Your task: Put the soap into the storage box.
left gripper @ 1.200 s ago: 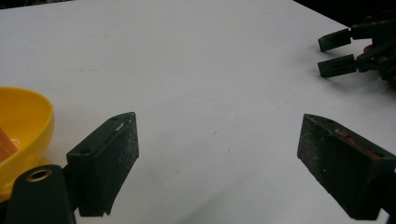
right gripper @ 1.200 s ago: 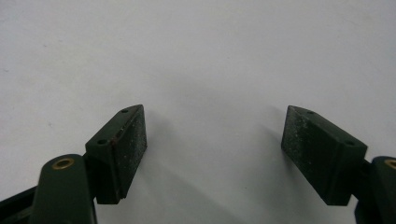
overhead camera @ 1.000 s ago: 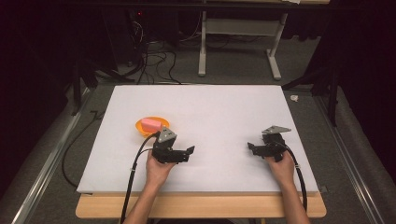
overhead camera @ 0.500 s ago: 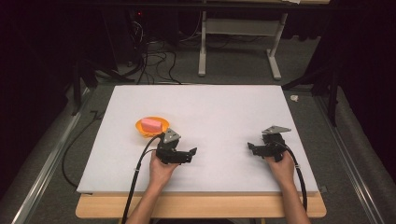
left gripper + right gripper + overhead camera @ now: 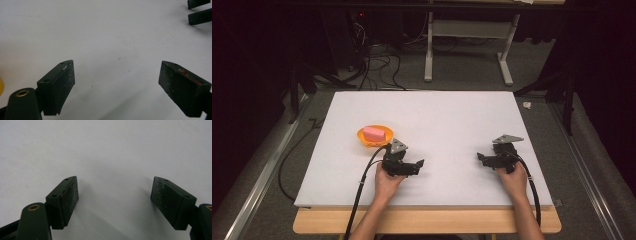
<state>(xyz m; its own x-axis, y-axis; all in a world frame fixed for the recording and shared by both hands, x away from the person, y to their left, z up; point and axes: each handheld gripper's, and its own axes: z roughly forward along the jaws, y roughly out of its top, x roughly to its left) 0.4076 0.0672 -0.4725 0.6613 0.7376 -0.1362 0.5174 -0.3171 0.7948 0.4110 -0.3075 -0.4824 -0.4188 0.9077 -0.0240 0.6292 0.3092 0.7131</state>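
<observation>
The left black two-jaw gripper (image 5: 418, 165) now sits nearer the person and slightly right, well clear of the orange bowl holding a pink block (image 5: 374, 135) it previously overlapped.

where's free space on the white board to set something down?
Nearly all of the white board is bare: the whole far half, the right side, and the gap between the left gripper and right gripper. Crowded only at left, where the orange bowl holding a pink block sits beside the left gripper.

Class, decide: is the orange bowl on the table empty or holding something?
Holding something: a pink block sits inside the orange bowl, seen from the high view.
</observation>
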